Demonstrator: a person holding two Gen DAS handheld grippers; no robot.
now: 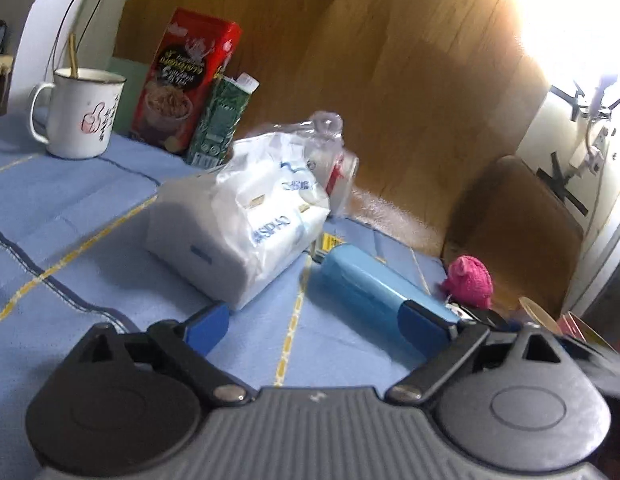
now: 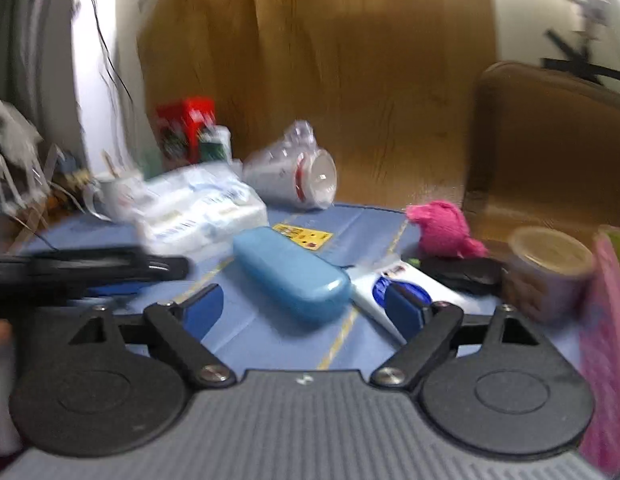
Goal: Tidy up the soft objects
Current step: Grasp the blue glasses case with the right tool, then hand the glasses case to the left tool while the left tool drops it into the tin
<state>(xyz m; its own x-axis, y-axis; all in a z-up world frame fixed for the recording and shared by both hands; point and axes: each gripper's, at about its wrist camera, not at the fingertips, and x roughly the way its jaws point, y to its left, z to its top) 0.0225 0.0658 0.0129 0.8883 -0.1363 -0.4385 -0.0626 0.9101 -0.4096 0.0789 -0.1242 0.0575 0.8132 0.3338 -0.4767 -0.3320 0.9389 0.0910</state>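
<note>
A: Blue cloth covers the surface (image 1: 90, 200). Entry for the left hand-held gripper (image 1: 316, 322): it points forward and somewhat down over the cloth, blue fingers (image 1: 208, 326) spread wide, nothing between them.

B: Noted. What lies ahead of it?

A: White tissue pack (image 1: 246, 216) just past the left finger, lying flat. Light blue case (image 1: 374, 284) runs up to the right finger; contact there I cannot tell. Beyond the pack, a clear bag of cups (image 1: 330, 148) on its side.

B: And the soft item?

A: Pink plush toy (image 1: 470, 280) sits near the far right edge of the cloth, beside the wooden chair (image 1: 518, 240). Neither tool touches it.

B: Right hand-held gripper (image 2: 304, 310)?

A: Same attitude, tilted a little downward, jaws wide and empty. Its view is blurred. The case lies between and just ahead of its fingers; the right finger overlaps a white tube with a blue cap (image 2: 394, 280). The plush shows further off to the right, next to a dark flat object (image 2: 462, 274) and a tin (image 2: 550, 268).

B: Background?

A: White mug (image 1: 82, 116), red box (image 1: 186, 80) and green carton (image 1: 222, 120) stand at the far left against the wooden panel (image 1: 390, 60). The left tool appears as a dark blur at the left edge of the right view.
</note>
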